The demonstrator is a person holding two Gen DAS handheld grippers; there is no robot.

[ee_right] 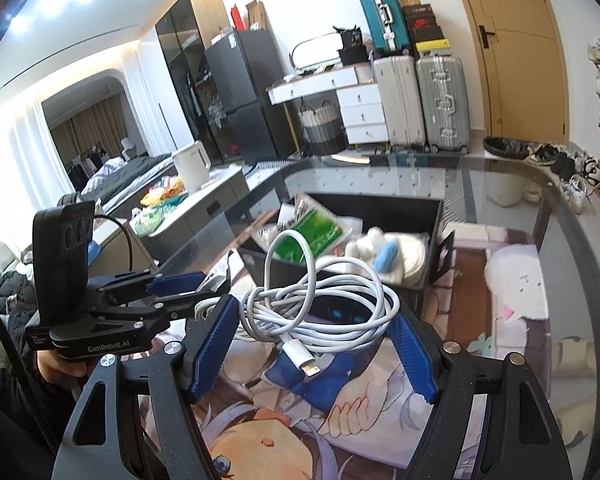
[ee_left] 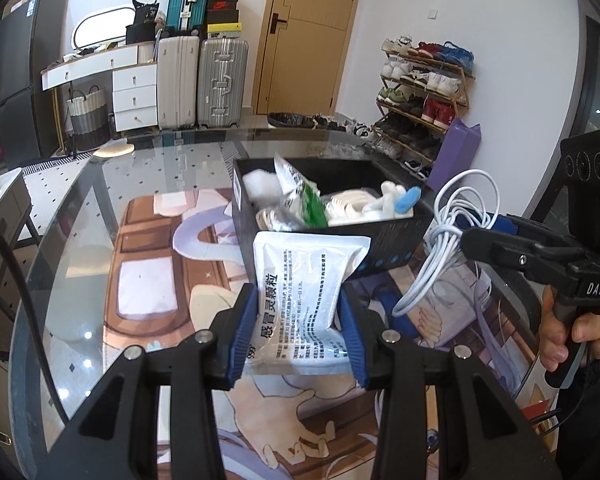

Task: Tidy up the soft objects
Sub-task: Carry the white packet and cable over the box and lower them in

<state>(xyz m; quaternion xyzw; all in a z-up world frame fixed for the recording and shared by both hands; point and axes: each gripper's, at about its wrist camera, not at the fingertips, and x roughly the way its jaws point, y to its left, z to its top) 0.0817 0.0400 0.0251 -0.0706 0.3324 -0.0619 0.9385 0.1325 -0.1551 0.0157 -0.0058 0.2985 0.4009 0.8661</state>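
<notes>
My left gripper [ee_left: 298, 332] is shut on a white medicine sachet [ee_left: 304, 280] with black Chinese print, held above the table just in front of the black box [ee_left: 388, 240]. The box holds a green-and-white packet [ee_left: 300, 196], white cotton pads and a white-and-blue plush [ee_left: 396, 200]. My right gripper [ee_right: 312, 340] is shut on a coiled white charging cable [ee_right: 320, 304], also above the table near the box [ee_right: 436, 216]. In the left wrist view the cable [ee_left: 448, 232] and right gripper [ee_left: 496, 240] are at the right. The left gripper [ee_right: 172, 288] shows at left in the right wrist view.
The round glass table [ee_left: 80, 208] lies over an anime-print mat [ee_left: 148, 280]. Beyond it stand suitcases [ee_left: 204, 80], a white drawer unit [ee_left: 132, 92], a wooden door [ee_left: 308, 32] and a shoe rack [ee_left: 424, 92]. A side counter with a white kettle [ee_right: 190, 164] is at left.
</notes>
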